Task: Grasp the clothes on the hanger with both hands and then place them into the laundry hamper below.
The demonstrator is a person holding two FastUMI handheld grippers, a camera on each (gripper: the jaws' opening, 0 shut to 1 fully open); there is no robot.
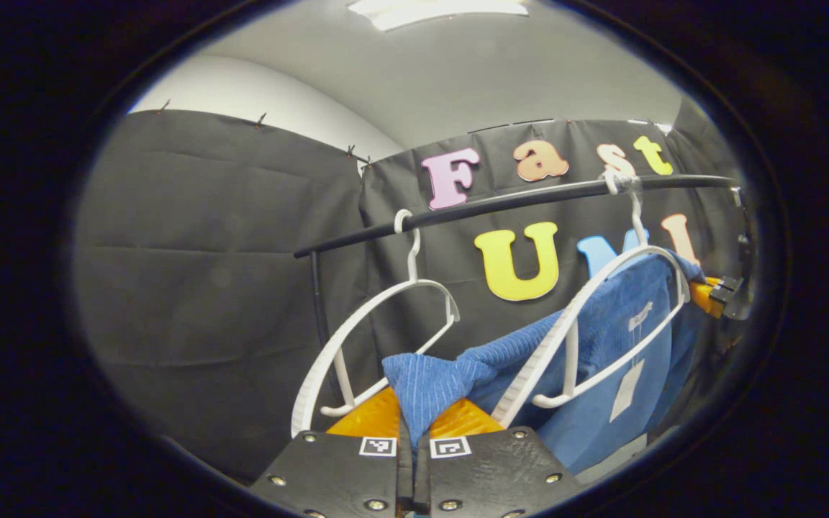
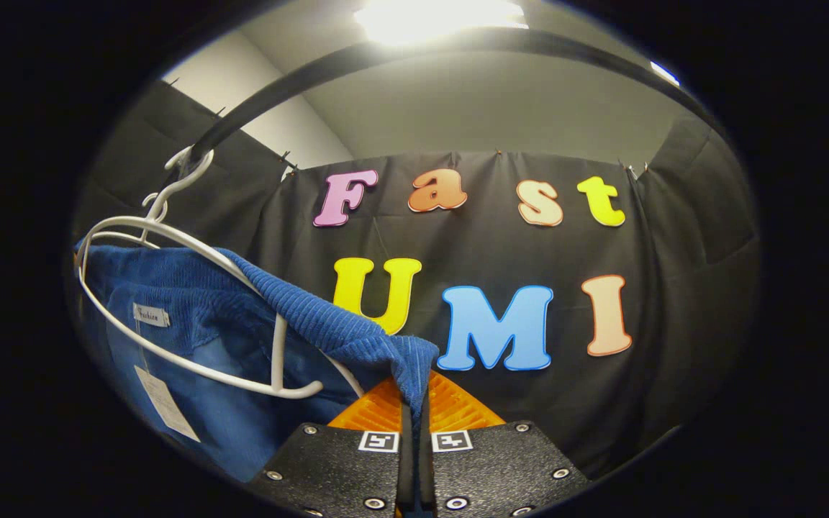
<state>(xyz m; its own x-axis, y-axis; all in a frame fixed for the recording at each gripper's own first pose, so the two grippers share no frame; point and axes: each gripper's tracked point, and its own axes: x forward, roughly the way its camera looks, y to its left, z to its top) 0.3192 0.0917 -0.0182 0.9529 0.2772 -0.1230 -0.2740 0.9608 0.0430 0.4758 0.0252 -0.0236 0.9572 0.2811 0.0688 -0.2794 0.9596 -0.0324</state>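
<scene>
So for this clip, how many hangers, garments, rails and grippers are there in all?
White hangers: 2, one bare, one carrying the garment
Blue garment: 1
Black rail: 1
Grippers: 2, left gripper and right gripper, each pinching a corner of the garment
Total: 6

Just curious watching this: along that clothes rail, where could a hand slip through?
Bare rail runs between the empty hanger and the hanger under the blue garment. It is crowded there, where each claw pinches the cloth.
</scene>
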